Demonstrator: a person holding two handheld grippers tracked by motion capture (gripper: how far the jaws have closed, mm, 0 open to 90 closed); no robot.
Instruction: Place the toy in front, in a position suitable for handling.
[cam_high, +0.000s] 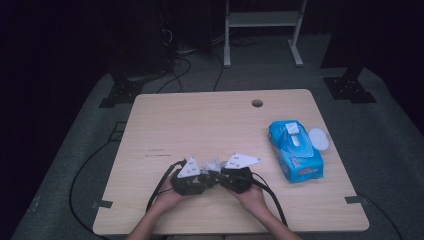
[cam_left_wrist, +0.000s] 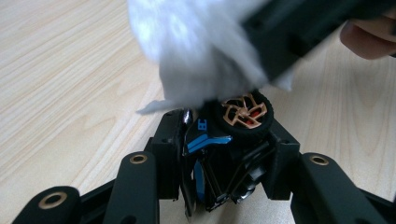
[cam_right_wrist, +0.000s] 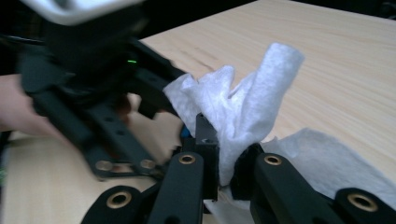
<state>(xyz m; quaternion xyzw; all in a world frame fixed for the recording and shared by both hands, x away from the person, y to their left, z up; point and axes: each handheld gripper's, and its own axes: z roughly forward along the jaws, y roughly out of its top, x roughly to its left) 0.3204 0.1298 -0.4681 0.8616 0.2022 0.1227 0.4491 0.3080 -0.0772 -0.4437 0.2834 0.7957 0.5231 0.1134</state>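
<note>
My left gripper (cam_high: 204, 179) is near the table's front edge, shut on a small black and blue toy car (cam_left_wrist: 212, 149). The car's bronze-spoked wheel (cam_left_wrist: 245, 114) points up between the jaws (cam_left_wrist: 224, 158). My right gripper (cam_high: 220, 176) faces it from the right and is shut on a crumpled white wipe (cam_right_wrist: 252, 102). The wipe (cam_left_wrist: 196, 51) hangs over the car's top and touches it near the wheel. From above, the wipe (cam_high: 212, 164) pokes up between the two grippers. In the right gripper view, the left gripper (cam_right_wrist: 93, 93) stands close at the left.
A blue pack of wet wipes (cam_high: 296, 150) lies at the right of the wooden table (cam_high: 200, 120), its white lid (cam_high: 318, 139) flipped open. A cable hole (cam_high: 257, 103) is at the far edge. Cables trail off the front left. A white frame (cam_high: 262, 30) stands on the floor behind.
</note>
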